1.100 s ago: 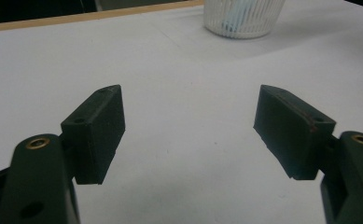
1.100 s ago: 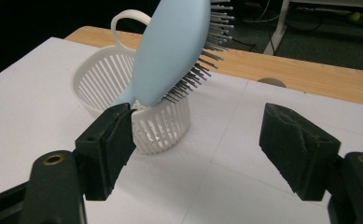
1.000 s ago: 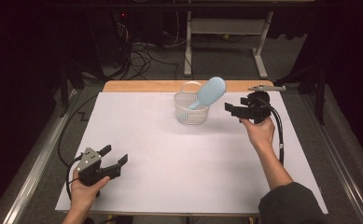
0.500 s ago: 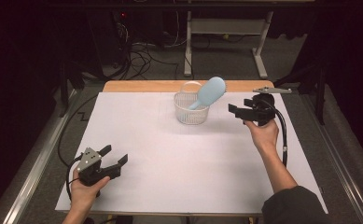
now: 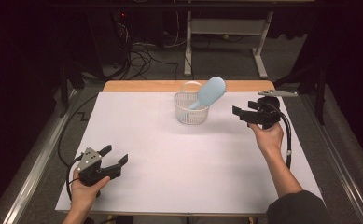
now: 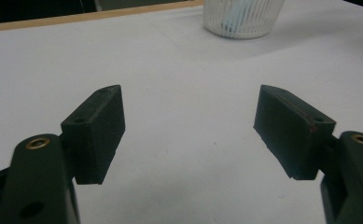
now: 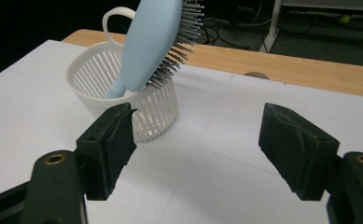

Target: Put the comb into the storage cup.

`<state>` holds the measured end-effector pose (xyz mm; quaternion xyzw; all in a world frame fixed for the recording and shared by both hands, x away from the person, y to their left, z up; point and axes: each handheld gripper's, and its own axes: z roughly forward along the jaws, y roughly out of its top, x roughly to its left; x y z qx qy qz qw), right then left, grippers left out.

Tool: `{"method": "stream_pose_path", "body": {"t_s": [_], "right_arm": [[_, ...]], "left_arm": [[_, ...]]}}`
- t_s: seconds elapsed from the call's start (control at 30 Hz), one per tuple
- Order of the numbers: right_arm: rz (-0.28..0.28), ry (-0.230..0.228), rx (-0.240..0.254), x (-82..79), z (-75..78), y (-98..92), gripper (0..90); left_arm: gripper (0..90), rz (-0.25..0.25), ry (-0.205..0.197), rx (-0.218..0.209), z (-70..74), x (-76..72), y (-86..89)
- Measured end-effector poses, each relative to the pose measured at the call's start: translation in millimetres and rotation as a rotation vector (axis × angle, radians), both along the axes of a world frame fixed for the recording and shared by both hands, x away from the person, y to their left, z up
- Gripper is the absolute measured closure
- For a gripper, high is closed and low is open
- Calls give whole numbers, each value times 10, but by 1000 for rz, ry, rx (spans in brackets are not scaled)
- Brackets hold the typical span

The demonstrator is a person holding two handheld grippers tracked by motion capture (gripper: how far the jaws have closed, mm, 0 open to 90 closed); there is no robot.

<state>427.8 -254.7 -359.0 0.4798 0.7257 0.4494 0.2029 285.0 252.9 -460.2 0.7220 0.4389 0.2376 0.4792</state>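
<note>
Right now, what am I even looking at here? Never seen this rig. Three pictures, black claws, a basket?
No robot arm here: a person at a table holds a two-jaw tool in each hand. The high view looks down from above the person's side; the left gripper sits near the front left corner, the right gripper is farther back on the right, beside the basket. The other two pictures come from cameras riding on the tools, looking out between each one's own black jaws. On the white table stands a white slotted basket with a light blue hairbrush leaning in it, handle down, bristled head sticking out above the rim. Both pairs of jaws stand open with nothing between them; neither touches the basket or brush.
</note>
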Motion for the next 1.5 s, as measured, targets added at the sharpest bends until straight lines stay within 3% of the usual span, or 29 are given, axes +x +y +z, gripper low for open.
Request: {"method": "stream_pose_path", "body": {"t_s": [1.5], "right_arm": [[-2,-29,42,-299,-76,-266,269]], "left_arm": [[257,7,0,0,-4,2,0]]}}
